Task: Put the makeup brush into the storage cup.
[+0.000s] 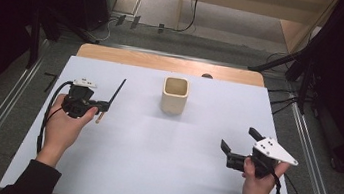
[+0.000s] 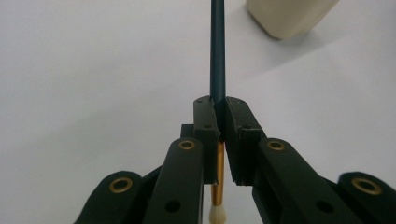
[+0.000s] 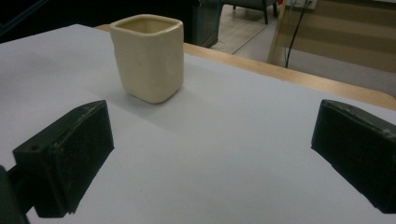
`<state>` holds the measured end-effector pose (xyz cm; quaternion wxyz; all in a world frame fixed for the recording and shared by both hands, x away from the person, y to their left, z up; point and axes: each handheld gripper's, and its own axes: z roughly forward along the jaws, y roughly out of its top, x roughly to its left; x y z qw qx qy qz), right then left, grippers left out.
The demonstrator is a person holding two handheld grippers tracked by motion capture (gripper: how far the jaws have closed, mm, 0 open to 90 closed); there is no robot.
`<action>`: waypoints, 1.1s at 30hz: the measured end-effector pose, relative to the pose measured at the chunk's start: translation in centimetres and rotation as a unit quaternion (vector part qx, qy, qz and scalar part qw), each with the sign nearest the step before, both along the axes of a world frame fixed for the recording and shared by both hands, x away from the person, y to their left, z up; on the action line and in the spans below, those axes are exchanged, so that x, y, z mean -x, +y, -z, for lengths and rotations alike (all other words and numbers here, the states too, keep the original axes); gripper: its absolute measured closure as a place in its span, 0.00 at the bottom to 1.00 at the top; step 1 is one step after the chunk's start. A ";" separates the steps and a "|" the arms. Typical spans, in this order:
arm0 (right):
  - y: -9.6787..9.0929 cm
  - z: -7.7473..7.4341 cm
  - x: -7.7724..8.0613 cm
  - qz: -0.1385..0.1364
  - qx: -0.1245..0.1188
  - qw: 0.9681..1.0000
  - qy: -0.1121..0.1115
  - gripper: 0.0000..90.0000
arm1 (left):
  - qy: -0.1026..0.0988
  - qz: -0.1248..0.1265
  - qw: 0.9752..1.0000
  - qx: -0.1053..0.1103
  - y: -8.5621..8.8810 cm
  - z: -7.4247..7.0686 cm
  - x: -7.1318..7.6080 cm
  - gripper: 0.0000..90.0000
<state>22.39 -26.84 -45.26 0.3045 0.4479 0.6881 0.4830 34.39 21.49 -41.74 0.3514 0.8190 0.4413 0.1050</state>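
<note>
Near the left edge of the table (image 1: 151,165), the brush (image 1: 112,98) is clamped in the left gripper (image 1: 92,108), its dark handle slanting up and away toward the far edge and its pale bristle end poking out just behind the jaws. The grip sits low on the brush, at the gold ferrule, which leaves the long handle free; that would suit dropping it into the cup (image 1: 175,96), by my reading the likely aim. The cup stands upright toward the middle of the far edge, well apart from both grippers. The right gripper (image 1: 240,142) hovers near the right edge with its jaws spread wide and nothing between them, facing the cup, perhaps ready to steady it.

The left gripper view gives what the high view cannot: the pads pressed tight on the brush (image 2: 217,70), the ferrule between them, the white tuft below, and a corner of the cup (image 2: 289,18) ahead to the right. The right gripper view shows the cup (image 3: 148,56) side-on, its squarish mouth open, with bare table between the open jaws.
</note>
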 end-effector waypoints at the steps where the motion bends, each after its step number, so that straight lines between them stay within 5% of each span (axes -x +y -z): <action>1: 0.5 -0.4 -0.7 -0.005 -0.001 1.000 -0.002 0.00 | -0.002 0.000 1.000 0.004 -0.1 0.0 0.1 0.94; 15: 3.9 -3.0 -4.6 -0.054 0.005 0.999 -0.002 0.02 | -0.031 0.020 0.998 0.049 -1.2 -0.1 1.4 0.94; 21: 6.5 -3.2 -6.0 -0.072 -0.016 0.997 -0.001 0.02 | -0.035 0.030 0.997 0.058 -1.9 0.2 1.3 0.94; 33: 8.0 -3.0 -6.1 -0.075 -0.035 0.996 0.019 0.04 | -0.055 0.056 0.992 0.096 -3.6 0.1 2.4 0.94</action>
